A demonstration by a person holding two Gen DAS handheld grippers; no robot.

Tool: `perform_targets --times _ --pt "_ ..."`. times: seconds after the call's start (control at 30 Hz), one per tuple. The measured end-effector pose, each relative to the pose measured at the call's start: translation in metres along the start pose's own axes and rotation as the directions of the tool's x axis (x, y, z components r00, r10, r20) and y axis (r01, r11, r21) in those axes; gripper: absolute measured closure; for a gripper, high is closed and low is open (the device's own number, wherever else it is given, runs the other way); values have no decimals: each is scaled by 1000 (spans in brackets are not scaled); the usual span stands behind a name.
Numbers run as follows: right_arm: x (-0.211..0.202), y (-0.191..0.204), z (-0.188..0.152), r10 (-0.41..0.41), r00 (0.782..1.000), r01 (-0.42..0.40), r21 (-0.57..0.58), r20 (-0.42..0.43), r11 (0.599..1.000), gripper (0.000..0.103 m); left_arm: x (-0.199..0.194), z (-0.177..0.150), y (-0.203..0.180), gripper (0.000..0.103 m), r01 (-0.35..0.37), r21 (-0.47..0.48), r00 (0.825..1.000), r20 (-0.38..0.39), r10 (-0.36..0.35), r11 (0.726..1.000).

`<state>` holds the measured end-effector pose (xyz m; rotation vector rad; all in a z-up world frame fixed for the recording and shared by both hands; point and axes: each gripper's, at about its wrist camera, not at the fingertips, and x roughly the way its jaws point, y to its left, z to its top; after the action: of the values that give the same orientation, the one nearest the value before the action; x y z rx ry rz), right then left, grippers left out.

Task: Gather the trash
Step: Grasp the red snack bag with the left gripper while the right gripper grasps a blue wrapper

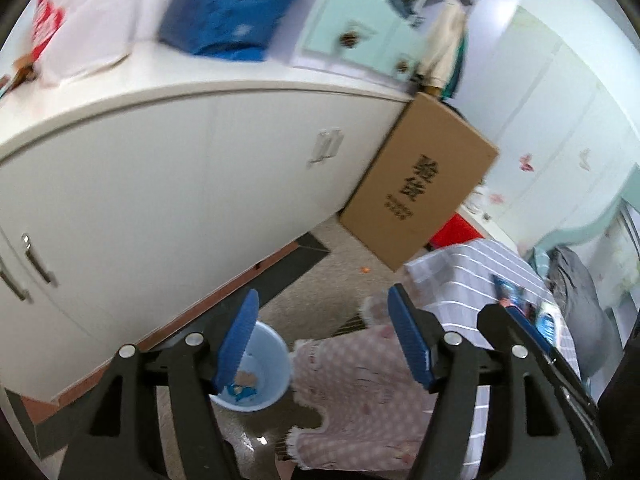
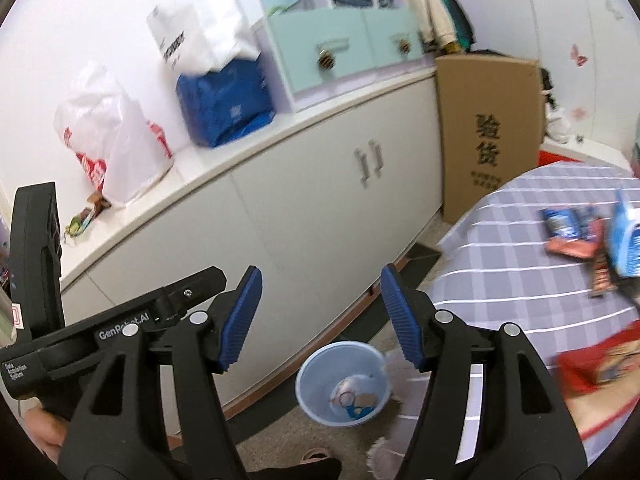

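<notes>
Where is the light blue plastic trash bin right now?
The light blue plastic trash bin stands on the floor, low centre in both views, between the white cabinet and the checked tablecloth.

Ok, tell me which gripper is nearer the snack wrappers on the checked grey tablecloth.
Right. The right gripper hangs just left of the wrappers; the left gripper sits beyond it, farther off.

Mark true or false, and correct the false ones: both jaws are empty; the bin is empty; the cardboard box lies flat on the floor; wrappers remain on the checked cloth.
1. Both the left gripper and right gripper have open jaws holding nothing. True.
2. The blue bin is empty. False: scraps lie inside.
3. The cardboard box lies flat. False: it stands on edge against the white cabinet.
4. Wrappers remain on the checked cloth. True.
</notes>
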<state>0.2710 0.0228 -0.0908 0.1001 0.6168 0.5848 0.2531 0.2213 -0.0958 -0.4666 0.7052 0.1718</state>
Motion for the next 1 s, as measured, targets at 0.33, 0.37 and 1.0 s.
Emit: perform_targets --times 0.33,0.37,1.0 --pt "-74 -100 2 -148 987 142 98 54 985 40 11 -32 -116 35 129 163 991 -65 -120 978" --pt "-80 -111 1 -168 984 161 110 56 981 40 16 -34 -128 35 139 180 989 -78 -127 974" --pt "-137 -223 -43 -291 956 268 307 30 913 38 38 -117 -236 35 321 525 942 -265 -207 789"
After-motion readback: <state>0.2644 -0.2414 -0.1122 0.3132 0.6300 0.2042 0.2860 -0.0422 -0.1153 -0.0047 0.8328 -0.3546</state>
